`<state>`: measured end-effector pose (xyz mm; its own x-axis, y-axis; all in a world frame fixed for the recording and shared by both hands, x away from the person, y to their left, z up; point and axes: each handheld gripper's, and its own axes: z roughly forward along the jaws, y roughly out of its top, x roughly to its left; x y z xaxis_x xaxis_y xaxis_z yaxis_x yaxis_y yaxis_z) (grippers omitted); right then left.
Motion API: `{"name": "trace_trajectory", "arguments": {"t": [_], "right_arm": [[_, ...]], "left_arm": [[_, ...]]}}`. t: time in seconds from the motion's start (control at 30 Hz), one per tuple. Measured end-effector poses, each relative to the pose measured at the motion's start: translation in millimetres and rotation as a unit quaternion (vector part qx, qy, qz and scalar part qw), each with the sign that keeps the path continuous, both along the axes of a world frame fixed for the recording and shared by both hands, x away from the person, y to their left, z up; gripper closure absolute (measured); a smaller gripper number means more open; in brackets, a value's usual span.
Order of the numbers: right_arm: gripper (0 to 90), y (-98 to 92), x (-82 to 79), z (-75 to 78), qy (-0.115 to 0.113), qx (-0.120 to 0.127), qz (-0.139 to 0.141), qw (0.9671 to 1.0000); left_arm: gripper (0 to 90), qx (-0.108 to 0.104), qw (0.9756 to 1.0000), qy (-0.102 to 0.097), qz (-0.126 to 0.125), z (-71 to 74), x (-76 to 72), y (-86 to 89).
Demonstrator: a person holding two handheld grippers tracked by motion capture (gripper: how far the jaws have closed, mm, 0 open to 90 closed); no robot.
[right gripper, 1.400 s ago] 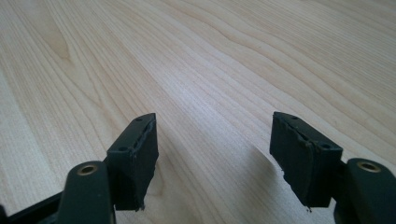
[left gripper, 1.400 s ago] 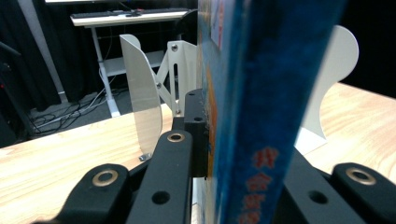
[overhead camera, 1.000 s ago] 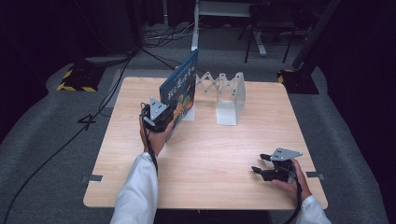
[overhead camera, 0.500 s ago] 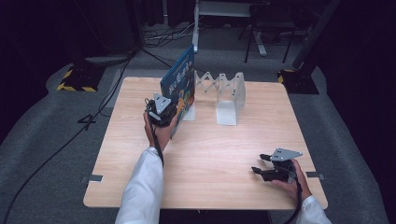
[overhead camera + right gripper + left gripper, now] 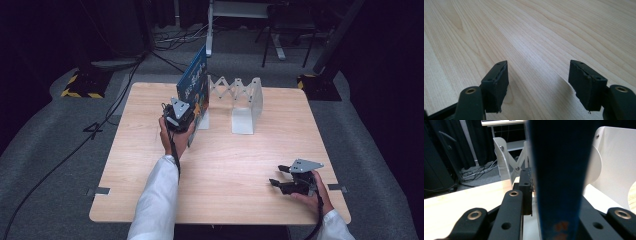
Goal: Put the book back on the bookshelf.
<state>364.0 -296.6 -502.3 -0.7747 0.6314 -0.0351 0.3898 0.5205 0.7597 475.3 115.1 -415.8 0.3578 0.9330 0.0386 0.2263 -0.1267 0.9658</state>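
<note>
My left gripper has carried the blue book into the white rack; its jaws, just easing apart, barely pinch it.

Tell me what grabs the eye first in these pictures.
A tall blue book stands upright near the table's far edge, at the left end of a white accordion book rack. The left gripper has it between its jaws, which have just been opening. The right gripper rests open near the front right corner.
</note>
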Motion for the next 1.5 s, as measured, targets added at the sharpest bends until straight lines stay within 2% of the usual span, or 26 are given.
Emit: {"name": "trace_trajectory", "arguments": {"t": [0.1,0.2,0.3,0.37,0.47,0.53,0.6,0.7,0.87,0.97,1.17,1.23,1.5], "right_arm": [[32.9,-0.1,-0.2,0.0,0.0,0.0,0.0,1.0],[32.8,-0.3,0.1,-0.1,0.001,0.001,0.0,1.0],[32.6,-0.4,0.3,-0.1,0.002,0.0,0.0,1.0],[32.5,0.0,0.6,-0.4,0.002,-0.001,-0.001,1.0],[32.3,0.0,0.6,-0.5,0.003,-0.002,0.0,1.0],[32.3,-0.1,0.7,-0.5,0.002,-0.002,-0.001,1.0],[32.1,-0.3,0.9,-0.4,0.005,-0.001,-0.002,1.0],[32.1,-0.5,0.9,-0.4,0.005,0.0,-0.002,1.0],[32.0,-0.1,1.1,-0.5,0.007,-0.001,-0.003,1.0],[32.0,0.0,1.3,-0.6,0.006,-0.003,-0.003,1.0],[31.9,0.1,1.4,-0.7,0.006,-0.003,-0.003,1.0],[31.9,-0.1,1.3,-0.5,0.006,-0.003,-0.004,1.0],[31.3,0.0,1.2,-0.5,0.004,-0.004,-0.005,1.0]], "left_arm": [[73.7,0.002,1.0,0.0,0.008,-2.0,1.9,-1.2],[71.6,0.005,1.0,0.0,0.008,-2.8,1.4,-1.0],[70.4,-0.005,1.0,0.004,-0.004,-3.8,0.1,0.1],[68.9,0.001,1.0,-0.001,-0.002,-3.5,-1.2,0.2],[65.8,-0.005,1.0,-0.002,0.001,-4.9,-3.7,0.9],[63.9,-0.001,1.0,-0.001,0.002,-4.7,-3.8,2.4],[60.9,-0.012,0.9999,0.003,0.002,-4.9,-4.9,5.1],[61.2,-0.016,0.9998,0.006,0.006,-5.5,-5.7,9.1],[58.2,-0.033,0.9995,-0.003,0.001,-5.1,-11.3,23.2],[56.3,-0.026,0.9996,-0.006,0.001,-4.0,-14.3,25.1],[52.7,-0.026,0.9996,-0.008,-0.001,-3.5,-17.9,27.2],[50.5,-0.018,0.9998,-0.009,-0.005,-2.4,-19.3,25.5],[51.1,-0.004,0.9999,-0.005,-0.015,-3.2,-24.2,28.2]]}}
